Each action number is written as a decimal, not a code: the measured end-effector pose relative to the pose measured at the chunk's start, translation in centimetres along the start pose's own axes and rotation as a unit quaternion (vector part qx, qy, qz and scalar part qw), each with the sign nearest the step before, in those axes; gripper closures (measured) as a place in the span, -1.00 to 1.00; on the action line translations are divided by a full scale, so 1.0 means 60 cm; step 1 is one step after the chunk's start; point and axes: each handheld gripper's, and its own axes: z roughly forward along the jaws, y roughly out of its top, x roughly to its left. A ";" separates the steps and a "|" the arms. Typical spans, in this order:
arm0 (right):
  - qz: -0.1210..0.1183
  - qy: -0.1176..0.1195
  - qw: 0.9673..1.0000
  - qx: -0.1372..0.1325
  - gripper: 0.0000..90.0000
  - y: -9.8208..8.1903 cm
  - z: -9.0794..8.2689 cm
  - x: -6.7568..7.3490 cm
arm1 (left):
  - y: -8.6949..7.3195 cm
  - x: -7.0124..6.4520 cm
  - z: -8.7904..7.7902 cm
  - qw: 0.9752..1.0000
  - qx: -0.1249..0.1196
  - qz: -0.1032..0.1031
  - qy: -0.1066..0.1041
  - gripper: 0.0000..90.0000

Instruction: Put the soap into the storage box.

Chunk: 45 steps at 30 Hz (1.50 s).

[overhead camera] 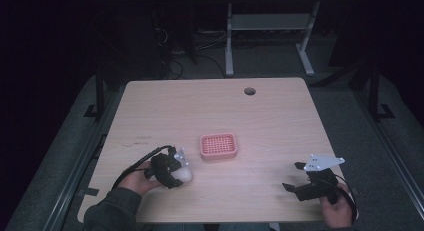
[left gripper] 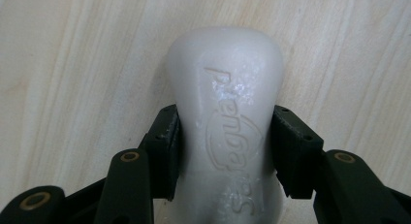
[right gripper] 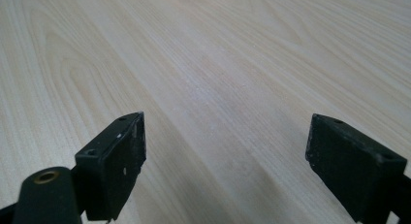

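- In the left gripper view, a white soap bar (left gripper: 228, 122) is seen clamped between the two black jaws of the left tool (left gripper: 225, 151); each jaw pad is pressed against one side of the bar's narrowed waist.
- The bar's wider, rounded end is projected past the jaw tips toward the upper centre of that frame, and raised lettering is seen along its top face; pale wood grain lies behind it.
- In the right gripper view, the jaws of the right tool (right gripper: 225, 161) are spread wide apart at the lower left and lower right of the frame, with nothing but bare counter (right gripper: 218, 78) between them.
- In the high view, the left tool (overhead camera: 170, 167) is found at the lower left of the frame, held by a hand (overhead camera: 134, 180) entering from the bottom edge; the soap bar (overhead camera: 183, 175) shows as a white lump at its tip.
- The right tool (overhead camera: 305, 183) is placed at the lower right of the high view, near the counter's front edge, well apart from the soap.
- A pink perforated soap dish (overhead camera: 218, 146) is set near the middle of the counter (overhead camera: 280, 121), just up and right of the held soap and not touching it.
- A round cable hole (overhead camera: 250, 91) is seen near the far edge, in the upper centre of the frame.
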 end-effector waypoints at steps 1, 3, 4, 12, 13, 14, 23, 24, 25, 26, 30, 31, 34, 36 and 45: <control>0.000 0.000 1.000 0.000 -0.69 0.000 0.000 0.000 | 0.000 0.000 0.000 1.000 0.000 0.000 0.000 0.11; 0.001 0.001 1.000 -0.001 -0.68 0.000 0.000 0.000 | 0.002 0.001 -0.004 1.000 -0.003 0.002 0.001 0.11; 0.000 0.001 1.000 -0.001 -0.68 0.000 0.000 0.000 | 0.004 0.001 -0.007 1.000 -0.007 0.000 0.004 0.11; 0.002 0.000 1.000 -0.002 -0.69 -0.001 0.000 -0.001 | 0.018 0.005 -0.015 1.000 -0.015 0.005 0.002 0.11; 0.002 0.000 1.000 -0.003 -0.69 -0.001 -0.001 -0.002 | 0.020 0.005 -0.016 1.000 -0.016 0.005 0.003 0.11; 0.003 0.000 1.000 -0.003 -0.69 -0.001 -0.001 -0.002 | 0.021 0.005 -0.017 1.000 -0.015 0.005 0.002 0.11; 0.004 0.000 1.000 -0.005 -0.68 -0.001 -0.002 -0.003 | 0.038 0.010 -0.023 1.000 -0.016 0.015 -0.002 0.11; 0.005 0.000 1.000 -0.005 -0.69 -0.001 -0.002 -0.003 | 0.041 0.011 -0.024 1.000 -0.017 0.016 0.000 0.11; 0.005 0.000 1.000 -0.006 -0.69 -0.001 -0.002 -0.004 | 0.043 0.012 -0.025 1.000 -0.018 0.017 -0.001 0.11; 0.006 0.000 1.000 -0.006 -0.69 -0.001 -0.002 -0.004 | 0.044 0.012 -0.025 1.000 -0.020 0.016 -0.002 0.11; 0.007 0.000 1.000 -0.007 -0.68 -0.002 -0.002 -0.004 | 0.051 0.016 -0.026 1.000 -0.017 0.020 -0.004 0.11; 0.007 0.000 1.000 -0.007 -0.68 -0.002 -0.002 -0.004 | 0.052 0.017 -0.026 1.000 -0.017 0.019 -0.005 0.11; 0.007 0.001 1.000 -0.008 -0.69 -0.002 -0.003 -0.004 | 0.057 0.023 -0.026 1.000 -0.016 0.019 -0.007 0.11; 0.008 0.001 1.000 -0.008 -0.69 -0.002 -0.003 -0.004 | 0.060 0.024 -0.027 1.000 -0.017 0.019 -0.007 0.11; 0.010 0.002 1.000 -0.010 -0.69 -0.002 -0.003 -0.005 | 0.074 0.033 -0.027 0.999 -0.017 0.025 -0.012 0.11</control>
